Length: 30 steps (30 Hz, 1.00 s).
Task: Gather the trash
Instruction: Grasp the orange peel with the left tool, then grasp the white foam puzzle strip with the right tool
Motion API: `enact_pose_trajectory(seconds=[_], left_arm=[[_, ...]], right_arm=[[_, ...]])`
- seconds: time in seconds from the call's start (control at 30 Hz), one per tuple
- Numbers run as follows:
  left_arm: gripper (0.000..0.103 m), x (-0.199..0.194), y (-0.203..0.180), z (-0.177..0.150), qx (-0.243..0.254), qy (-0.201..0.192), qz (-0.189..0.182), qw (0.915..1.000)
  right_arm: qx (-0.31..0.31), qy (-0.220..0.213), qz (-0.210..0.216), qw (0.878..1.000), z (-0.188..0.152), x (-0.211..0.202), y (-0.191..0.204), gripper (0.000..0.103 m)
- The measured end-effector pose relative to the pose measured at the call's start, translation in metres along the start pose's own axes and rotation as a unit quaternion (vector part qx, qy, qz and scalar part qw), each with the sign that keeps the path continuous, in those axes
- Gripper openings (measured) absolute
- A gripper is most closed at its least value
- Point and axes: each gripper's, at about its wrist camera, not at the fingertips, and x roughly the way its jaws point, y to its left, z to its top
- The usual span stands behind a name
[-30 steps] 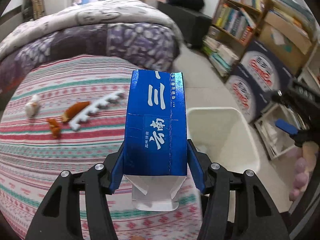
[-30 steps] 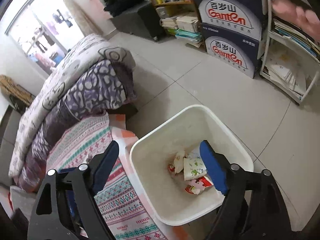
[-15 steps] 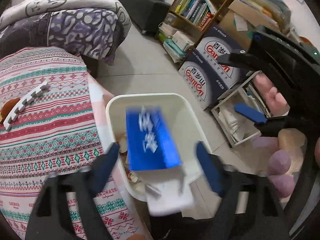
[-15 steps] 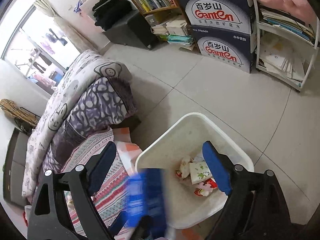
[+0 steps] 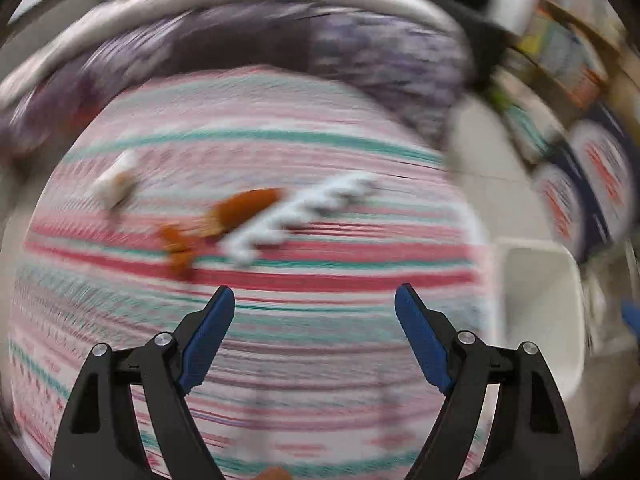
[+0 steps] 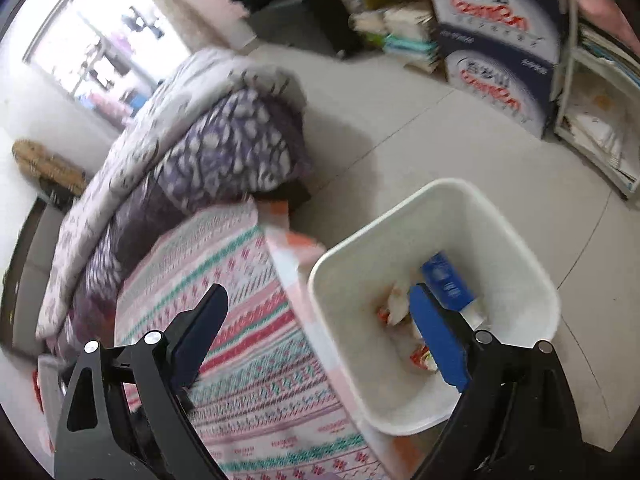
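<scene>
My left gripper stands open and empty over the striped tablecloth; this view is blurred by motion. Beyond it lie an orange peel, a smaller orange scrap, a white toothed strip and a white-and-orange wad. The white bin stands on the floor to the right of the table. In the right wrist view the blue carton lies inside the bin with several wrappers. My right gripper hangs over the table's edge and the bin, jaws opening, nothing between them.
A purple and grey quilt is heaped behind the table. Stacked water cartons and a white shelf unit line the far side of the tiled floor. A dark bench and bookshelves stand further back.
My left gripper opened and let go of the blue carton, which fell into the bin. It then swung left, back over the table. The right gripper shifted slightly and widened.
</scene>
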Motion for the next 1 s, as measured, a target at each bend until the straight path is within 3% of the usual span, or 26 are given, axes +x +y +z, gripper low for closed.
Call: enact_pose_trajectory(seconds=[0.13, 0.27, 0.4, 0.5, 0.57, 0.63, 0.83, 1.0], left_arm=[[0.071, 0.020, 0.071, 0.011, -0.106, 0.013, 0.024, 0.9939], [0.060, 0.034, 0.099, 0.016, -0.148, 0.019, 0.023, 0.9885], [0.052, 0.047, 0.102, 0.021, -0.148, 0.019, 0.027, 0.9884], [0.038, 0.061, 0.099, 0.023, -0.134, 0.033, 0.038, 0.9897], [0.025, 0.063, 0.100, 0.020, -0.119, 0.022, 0.052, 0.9913], [0.022, 0.060, 0.104, 0.019, -0.115, 0.023, 0.045, 0.9920], [0.022, 0.008, 0.127, 0.010, -0.142, -0.003, 0.036, 0.9892], [0.022, -0.068, 0.130, 0.002, -0.127, -0.060, 0.040, 0.9892]], right_arm=[[-0.024, 0.013, 0.006, 1.000, -0.008, 0.008, 0.019, 0.088], [-0.044, 0.025, 0.006, 0.999, -0.016, 0.017, 0.033, 0.088], [-0.062, 0.034, 0.005, 0.997, -0.022, 0.023, 0.045, 0.088], [-0.071, 0.035, 0.004, 0.997, -0.026, 0.024, 0.050, 0.088], [-0.078, 0.034, 0.002, 0.996, -0.028, 0.025, 0.053, 0.088], [-0.082, 0.033, 0.000, 0.996, -0.030, 0.026, 0.055, 0.088], [-0.100, 0.055, -0.012, 0.993, -0.039, 0.050, 0.069, 0.088], [-0.056, 0.094, -0.009, 0.994, -0.051, 0.097, 0.107, 0.087]])
